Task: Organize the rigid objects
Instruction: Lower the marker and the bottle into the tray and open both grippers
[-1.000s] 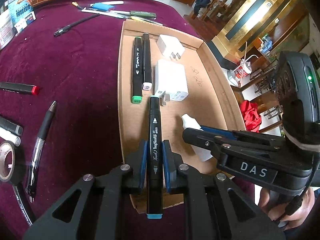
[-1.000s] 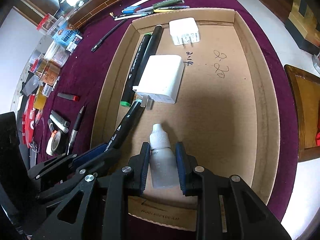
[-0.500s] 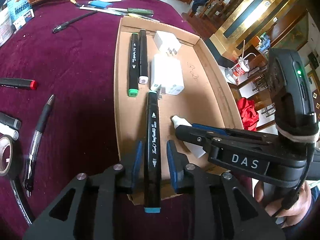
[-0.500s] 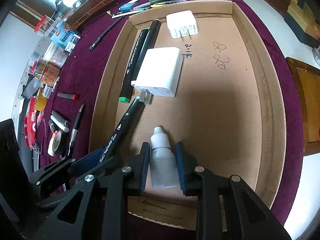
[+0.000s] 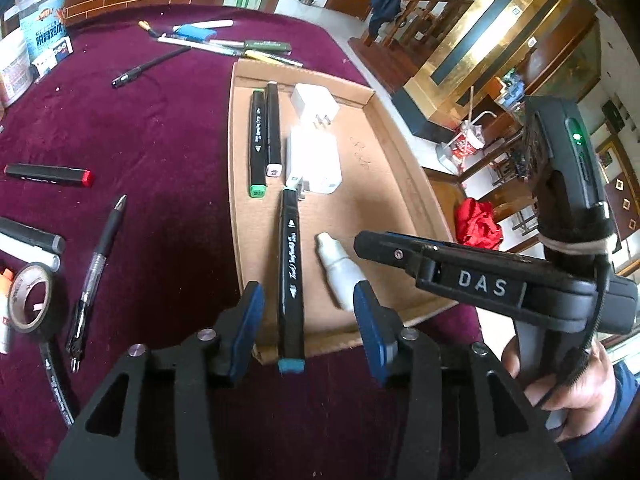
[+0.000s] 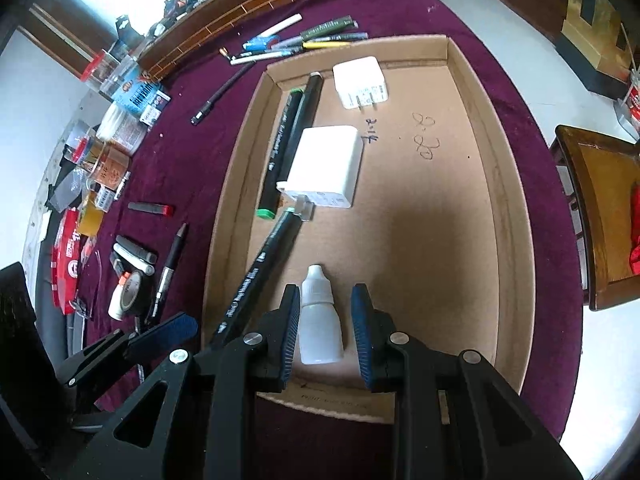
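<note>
The black marker (image 5: 290, 276) lies in the box (image 5: 404, 184), its blue end sticking over the near edge. The left gripper (image 5: 308, 312) is opening and no longer touches it. The small white bottle (image 6: 320, 320) lies just right of it, and the right gripper (image 6: 325, 330) sits loose around it. Next, both lift away for another pen.

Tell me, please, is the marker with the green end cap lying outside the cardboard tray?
No. The green-capped marker lies inside the cardboard tray, along its left wall beside another black marker.
</note>
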`<state>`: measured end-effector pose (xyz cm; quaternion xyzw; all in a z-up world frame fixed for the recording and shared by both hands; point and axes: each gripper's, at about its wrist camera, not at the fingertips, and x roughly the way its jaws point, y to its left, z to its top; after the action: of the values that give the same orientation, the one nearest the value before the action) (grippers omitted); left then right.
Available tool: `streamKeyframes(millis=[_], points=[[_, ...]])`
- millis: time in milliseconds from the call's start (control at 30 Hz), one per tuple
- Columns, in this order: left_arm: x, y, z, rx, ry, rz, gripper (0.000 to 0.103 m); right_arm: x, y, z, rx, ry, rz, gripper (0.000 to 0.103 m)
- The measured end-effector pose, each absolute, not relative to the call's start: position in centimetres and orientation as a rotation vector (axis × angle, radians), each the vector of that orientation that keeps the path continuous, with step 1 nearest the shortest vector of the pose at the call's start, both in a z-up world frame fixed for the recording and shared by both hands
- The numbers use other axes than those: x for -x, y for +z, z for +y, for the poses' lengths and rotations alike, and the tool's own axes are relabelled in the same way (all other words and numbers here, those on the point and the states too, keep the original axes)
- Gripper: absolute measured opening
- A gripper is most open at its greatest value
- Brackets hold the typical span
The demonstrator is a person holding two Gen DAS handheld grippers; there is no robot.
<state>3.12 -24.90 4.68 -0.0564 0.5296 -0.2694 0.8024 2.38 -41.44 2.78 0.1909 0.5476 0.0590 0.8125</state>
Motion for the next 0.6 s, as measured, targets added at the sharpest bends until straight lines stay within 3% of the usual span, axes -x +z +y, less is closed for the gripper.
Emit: streamKeyframes(millis=[600], points=[[-0.1,7.1,-13.7,0.239,-0.437,1.057,0.045,-1.7,6.1,-32.1,-0.351,0.293,1.098,0.026]])
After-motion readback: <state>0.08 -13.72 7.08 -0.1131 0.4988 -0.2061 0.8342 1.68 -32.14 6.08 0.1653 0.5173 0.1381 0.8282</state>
